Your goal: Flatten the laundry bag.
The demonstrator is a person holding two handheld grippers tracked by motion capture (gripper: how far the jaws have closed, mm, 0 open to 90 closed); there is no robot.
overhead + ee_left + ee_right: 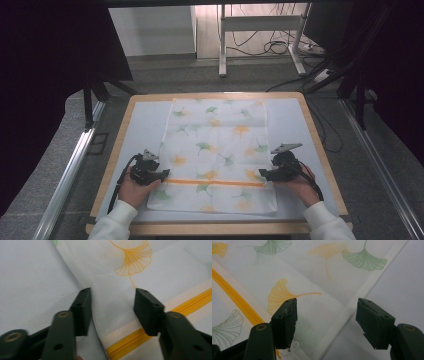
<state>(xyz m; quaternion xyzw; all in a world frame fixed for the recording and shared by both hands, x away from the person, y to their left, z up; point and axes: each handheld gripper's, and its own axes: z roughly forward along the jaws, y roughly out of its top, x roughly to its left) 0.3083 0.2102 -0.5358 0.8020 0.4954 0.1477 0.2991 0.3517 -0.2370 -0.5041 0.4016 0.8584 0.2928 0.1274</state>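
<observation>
While my left gripper (162, 175) and right gripper (263, 175) gape beside the zipper (215, 182), the pillowcase (220, 145) lies ungrasped, flat.

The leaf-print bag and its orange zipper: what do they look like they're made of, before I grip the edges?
Leaf-print bag: seemingly a thin woven or fine-mesh fabric, matte white; the left gripper view shows a fine grid texture and soft creases. Orange zipper: probably a plastic coil on fabric tape, slightly glossy, though the teeth are too fine to confirm. Both grippers are open at its ends.
</observation>
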